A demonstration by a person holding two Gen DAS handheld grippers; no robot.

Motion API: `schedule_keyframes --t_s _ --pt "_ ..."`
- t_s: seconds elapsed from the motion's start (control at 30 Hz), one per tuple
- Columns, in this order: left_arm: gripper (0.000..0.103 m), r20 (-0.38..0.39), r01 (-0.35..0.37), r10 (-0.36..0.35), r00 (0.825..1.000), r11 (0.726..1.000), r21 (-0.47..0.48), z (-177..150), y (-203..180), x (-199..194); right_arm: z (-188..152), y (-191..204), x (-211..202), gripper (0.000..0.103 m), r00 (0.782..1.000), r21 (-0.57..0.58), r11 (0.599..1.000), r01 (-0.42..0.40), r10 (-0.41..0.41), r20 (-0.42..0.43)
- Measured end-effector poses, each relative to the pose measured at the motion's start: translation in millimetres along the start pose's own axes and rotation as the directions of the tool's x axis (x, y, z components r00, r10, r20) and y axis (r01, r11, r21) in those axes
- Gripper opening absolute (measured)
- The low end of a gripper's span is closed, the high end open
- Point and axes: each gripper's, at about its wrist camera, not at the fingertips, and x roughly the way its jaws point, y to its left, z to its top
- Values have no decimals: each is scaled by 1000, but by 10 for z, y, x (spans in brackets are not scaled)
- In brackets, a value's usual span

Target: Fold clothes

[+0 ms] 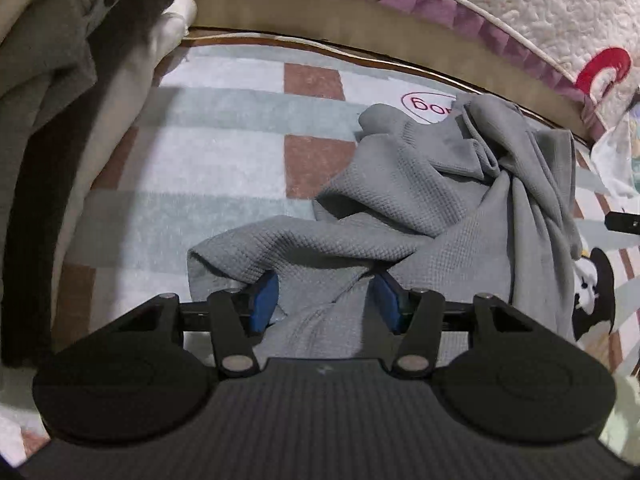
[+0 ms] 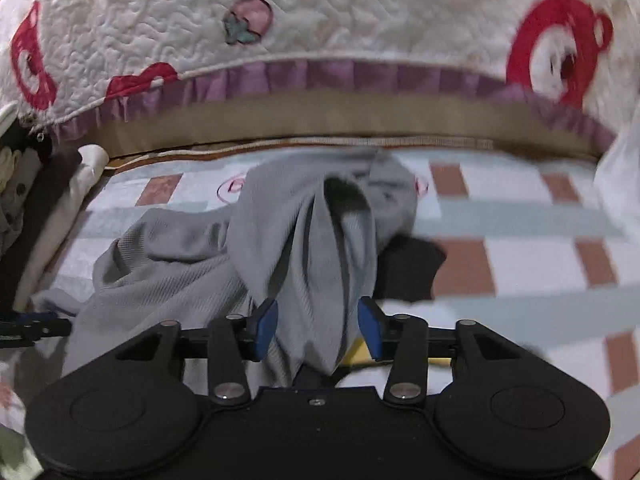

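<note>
A grey waffle-knit garment [image 1: 400,200] lies crumpled on the checked mat [image 1: 224,152]. My left gripper [image 1: 326,300] is shut on a thick bunch of its near edge, and cloth fills the gap between the blue pads [image 1: 266,300]. In the right wrist view the same garment [image 2: 180,256] hangs in long folds from my right gripper [image 2: 318,320], which is shut on a gathered fold and holds it off the mat [image 2: 520,240]. A dark shadow lies beneath it. The tip of the other gripper [image 2: 24,328] shows at the left edge.
A pile of clothes [image 1: 48,80] in grey, cream and brown rises along the left. A quilted cover [image 2: 320,20] with red motifs and a purple frill drapes over the bed edge behind the mat. White cloth [image 1: 616,160] lies at the right.
</note>
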Motion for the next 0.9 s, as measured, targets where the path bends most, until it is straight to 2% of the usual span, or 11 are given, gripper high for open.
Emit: schedule_keyframes --t_s 0.23,0.37,0.5,0.53,0.57,0.6,0.67,0.73,0.8,0.87,0.9 --pt "65 -41 13 -12 999 1000 19 -50 -38 -84 -377 -107 75 54 993 122 992 -30 44 -110" --pt "65 -45 7 -7 999 1000 13 -70 -17 -109 -564 -120 174 54 979 193 977 -90 122 -163" --pt "66 -55 -4 5 998 1000 15 -98 -13 -86 -714 61 347 61 968 141 986 -92 122 -219" --pt "66 -54 -5 6 999 1000 17 -107 -12 -88 -735 130 363 61 975 83 994 -74 89 -202" --pt "66 -54 -6 7 999 1000 19 -115 -11 -89 -756 198 379 55 982 26 998 -53 57 -183" --pt "66 -52 -6 7 999 1000 21 -122 -10 -94 -765 260 383 10 986 -26 999 -41 36 -162" --pt "66 -33 4 -3 999 1000 26 -121 -4 -142 -668 327 258 2 989 -68 993 -96 88 -117" --pt "66 -8 27 -27 1000 1000 14 -105 22 -212 -463 321 -176 2 991 -30 991 -131 131 3" --pt "66 12 61 -61 998 998 -2 -83 48 -271 -244 224 -776 2 988 22 995 -101 97 122" --pt "66 21 100 -99 995 995 -23 -65 65 -306 -104 56 -1318 1 983 10 1000 16 -17 181" --pt "66 24 114 -113 993 993 -29 -62 68 -315 -82 -49 -1510 2 974 -3 990 142 -140 177"
